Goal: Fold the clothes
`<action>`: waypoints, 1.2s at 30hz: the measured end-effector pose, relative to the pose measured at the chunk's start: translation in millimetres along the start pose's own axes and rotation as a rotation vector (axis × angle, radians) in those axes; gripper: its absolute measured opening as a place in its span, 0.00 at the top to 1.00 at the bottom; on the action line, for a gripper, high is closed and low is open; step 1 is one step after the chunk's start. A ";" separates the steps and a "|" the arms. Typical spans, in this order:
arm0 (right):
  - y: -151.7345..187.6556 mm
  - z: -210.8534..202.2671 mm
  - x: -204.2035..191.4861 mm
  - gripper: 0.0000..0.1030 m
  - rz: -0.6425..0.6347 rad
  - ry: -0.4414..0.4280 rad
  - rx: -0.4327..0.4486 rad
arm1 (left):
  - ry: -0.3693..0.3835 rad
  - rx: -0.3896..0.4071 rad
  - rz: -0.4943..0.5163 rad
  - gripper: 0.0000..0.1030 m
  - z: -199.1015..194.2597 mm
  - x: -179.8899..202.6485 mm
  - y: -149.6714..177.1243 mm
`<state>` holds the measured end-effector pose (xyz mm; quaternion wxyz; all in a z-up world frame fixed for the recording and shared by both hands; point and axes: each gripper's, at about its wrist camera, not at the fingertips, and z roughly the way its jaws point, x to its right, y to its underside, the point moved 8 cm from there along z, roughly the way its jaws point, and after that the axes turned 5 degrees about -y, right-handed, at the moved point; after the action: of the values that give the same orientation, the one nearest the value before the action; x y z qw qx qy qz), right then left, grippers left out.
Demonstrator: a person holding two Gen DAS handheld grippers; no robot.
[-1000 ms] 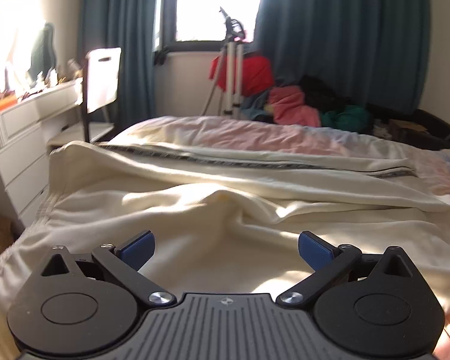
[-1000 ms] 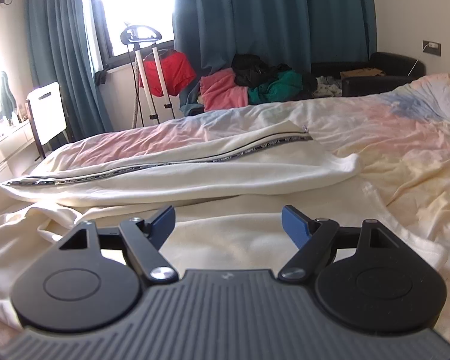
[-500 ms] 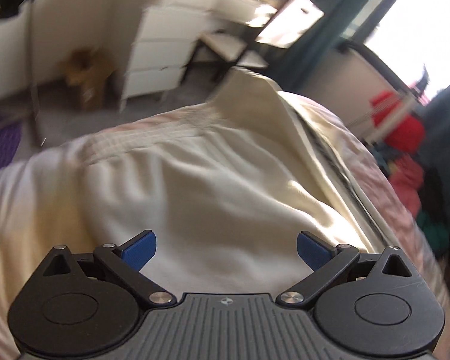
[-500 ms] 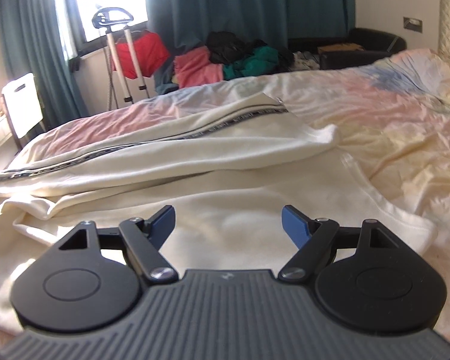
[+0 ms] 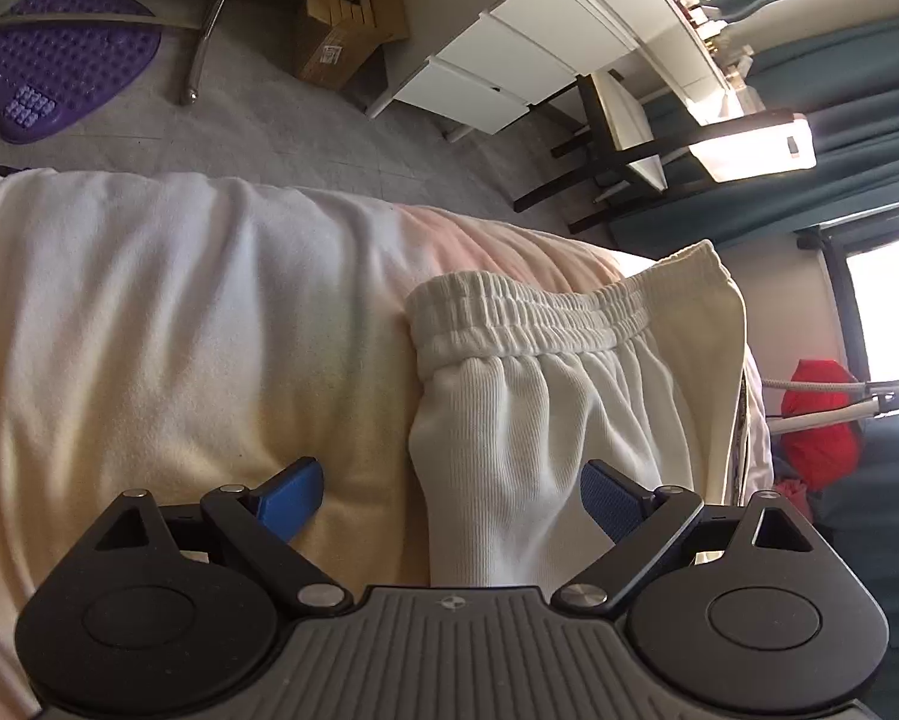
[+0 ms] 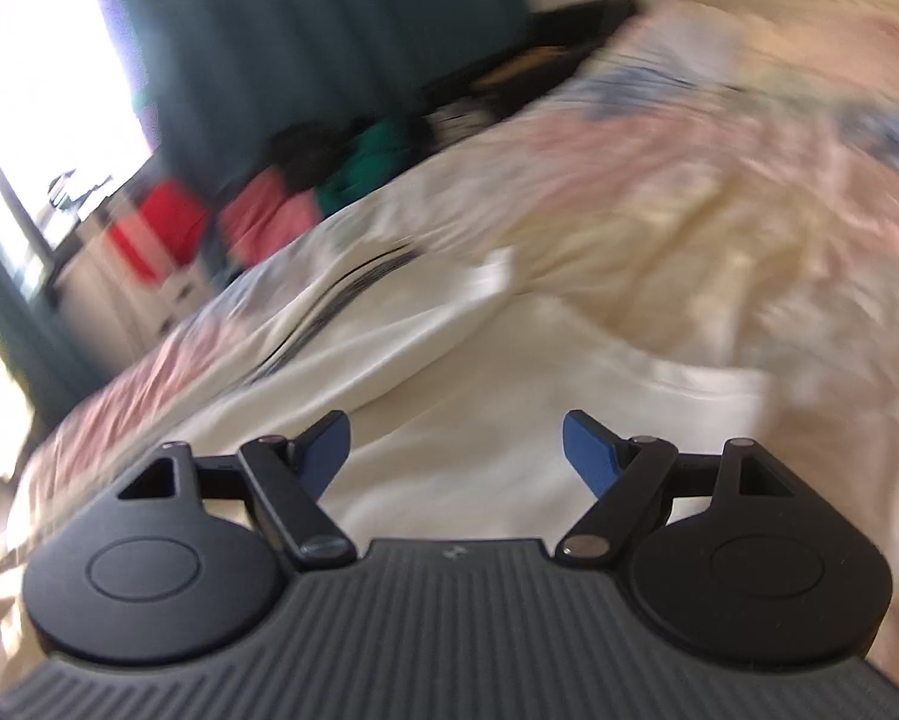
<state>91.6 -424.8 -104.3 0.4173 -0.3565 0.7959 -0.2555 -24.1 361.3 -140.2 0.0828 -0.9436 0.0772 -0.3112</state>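
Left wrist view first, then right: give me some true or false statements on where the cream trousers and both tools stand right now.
1. The left tool is clamped shut on the waistband. False: its jaws stand apart and have just been closing a little, with the cream ribbed trousers between the pads, not pressed.
2. The gathered elastic waistband lies ahead of the left tool. True.
3. A purple studded mat lies on the grey floor. True.
4. The right tool holds a red garment. False: its jaws are open with nothing gripped, over cream cloth.
5. The right wrist view is sharp. False: it is motion-blurred.
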 end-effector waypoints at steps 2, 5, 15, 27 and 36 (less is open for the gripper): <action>-6.5 0.1 28.7 0.23 0.117 0.041 0.017 | 0.045 0.002 0.031 0.09 0.4 7.0 2.6; -15.1 0.0 71.7 0.23 0.292 0.104 0.040 | 0.142 -0.030 0.059 0.11 6.0 20.1 9.3; 20.7 31.5 138.9 0.22 0.662 0.078 -0.087 | 0.238 -0.157 0.009 0.25 33.7 24.1 29.6; -3.8 51.4 130.3 0.94 0.526 0.060 0.009 | 0.254 -0.014 0.139 0.91 26.1 50.3 20.9; -24.6 7.7 121.5 0.95 0.489 0.050 0.130 | 0.380 0.072 0.110 0.93 -16.8 50.5 11.1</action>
<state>58.6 -535.7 -149.5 0.4687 -0.1194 0.8505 -0.2066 4.9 338.8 -100.1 0.1171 -0.8586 0.1315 -0.4814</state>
